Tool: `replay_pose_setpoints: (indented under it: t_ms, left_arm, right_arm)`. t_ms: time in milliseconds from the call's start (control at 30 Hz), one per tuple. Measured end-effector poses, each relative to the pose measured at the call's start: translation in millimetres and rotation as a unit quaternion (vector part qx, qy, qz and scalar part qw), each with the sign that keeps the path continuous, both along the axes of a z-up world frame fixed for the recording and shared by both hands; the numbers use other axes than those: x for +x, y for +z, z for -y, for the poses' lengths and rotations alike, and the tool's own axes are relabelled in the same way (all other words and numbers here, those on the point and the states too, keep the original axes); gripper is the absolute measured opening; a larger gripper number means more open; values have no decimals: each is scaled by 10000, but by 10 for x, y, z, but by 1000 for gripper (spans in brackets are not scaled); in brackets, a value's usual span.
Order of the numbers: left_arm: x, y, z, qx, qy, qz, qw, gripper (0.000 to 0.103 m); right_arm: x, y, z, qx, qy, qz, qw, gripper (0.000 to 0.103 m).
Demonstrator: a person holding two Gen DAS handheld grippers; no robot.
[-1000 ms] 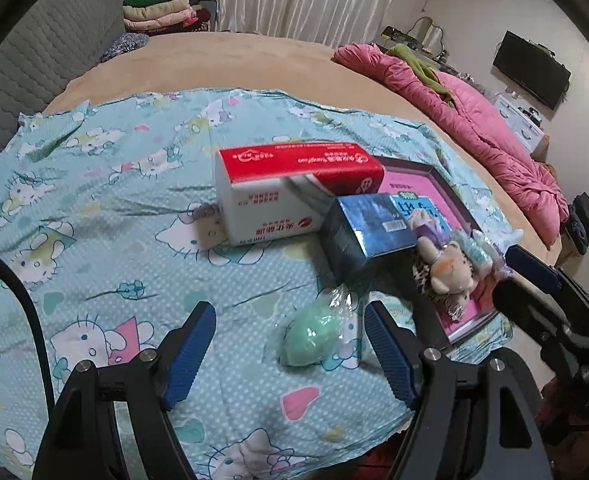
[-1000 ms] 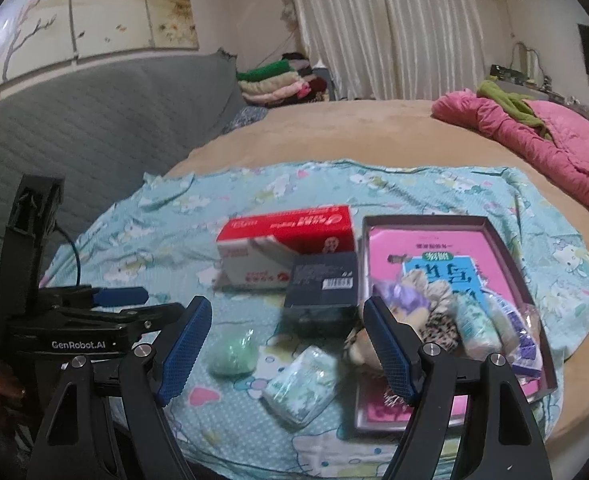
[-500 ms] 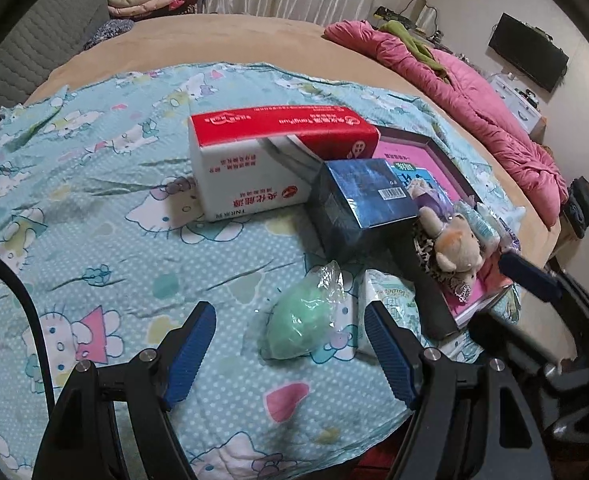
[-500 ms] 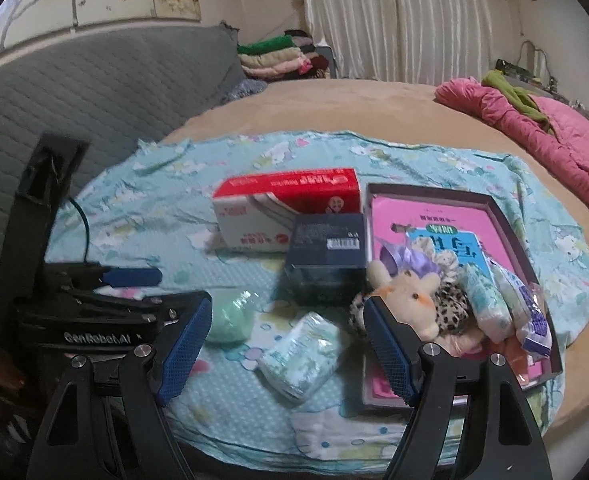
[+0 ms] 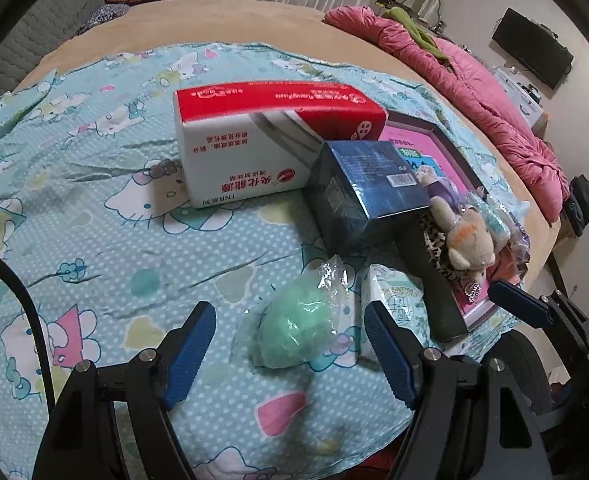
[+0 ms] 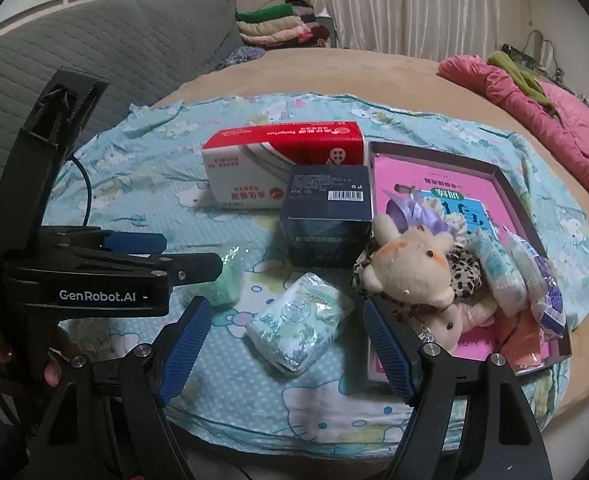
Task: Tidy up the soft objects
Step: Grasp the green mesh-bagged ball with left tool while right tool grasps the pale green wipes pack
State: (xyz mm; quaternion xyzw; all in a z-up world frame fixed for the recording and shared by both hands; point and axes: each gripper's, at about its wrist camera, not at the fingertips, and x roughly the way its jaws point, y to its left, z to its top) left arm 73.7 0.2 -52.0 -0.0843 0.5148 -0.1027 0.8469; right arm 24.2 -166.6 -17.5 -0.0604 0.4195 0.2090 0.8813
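Observation:
A green sponge in clear wrap (image 5: 300, 326) lies on the patterned blue cloth, just beyond my left gripper (image 5: 290, 354), whose blue jaws stand open and hold nothing. A wrapped tissue pack (image 6: 300, 322) lies ahead of my right gripper (image 6: 286, 350), also open and empty; the same tissue pack (image 5: 394, 300) shows beside the sponge in the left wrist view. A plush bear (image 6: 412, 266) lies in the dark tray (image 6: 506, 192) with several small wrapped packets (image 6: 498, 270). The sponge (image 6: 224, 288) is partly hidden behind the left gripper's body in the right wrist view.
A red and white carton (image 5: 262, 144) and a dark blue box (image 5: 368, 190) stand behind the soft items. A pink quilt (image 5: 474, 88) lies at the far right of the bed. Folded clothes (image 6: 282, 26) are stacked at the back. The bed's edge runs close below both grippers.
Both grippers have sunk and tilted down toward the bed, so the sponge, tissue pack and boxes look nearer. Both have stayed open. No object has moved.

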Motion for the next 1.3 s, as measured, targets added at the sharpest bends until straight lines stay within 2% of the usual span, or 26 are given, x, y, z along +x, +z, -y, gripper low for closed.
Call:
replay_pose_setpoints:
  t_ms: [600,667,767,833,933,1100,1300]
  left_arm:
    - [148,-215,103,-2,-30,-297,9996,76]
    - [169,-230,113,28,-21,-294,9996,73]
    - [211,-267,106,-19,-4,-346,9994,63]
    - [242,-306,92,-114,-18,-427,9990,53]
    - [258,-341,85,-205,-27,-454,9988,46]
    - [262,-308,31,-364,-23,-341,9988,44]
    - [253,-162,-86,-491,-132,-5,9987,44]
  right_arm:
    - [31,-239,-152,-406,157,-338,9985,80]
    - [40,-264,-174,-440,162,-361,9982,80]
    - [59,-314,-202,-507,131,-422,9977,80]
    - [79,-354,-218,-546,64,-490,9973,80]
    - [123,-406,-239,-555,-68,-617,9965,80]
    - [237,-496,-291,-463,-399,-991,9932,80]
    - [408,-631,-317,-492,-845,-1328,9863,79]
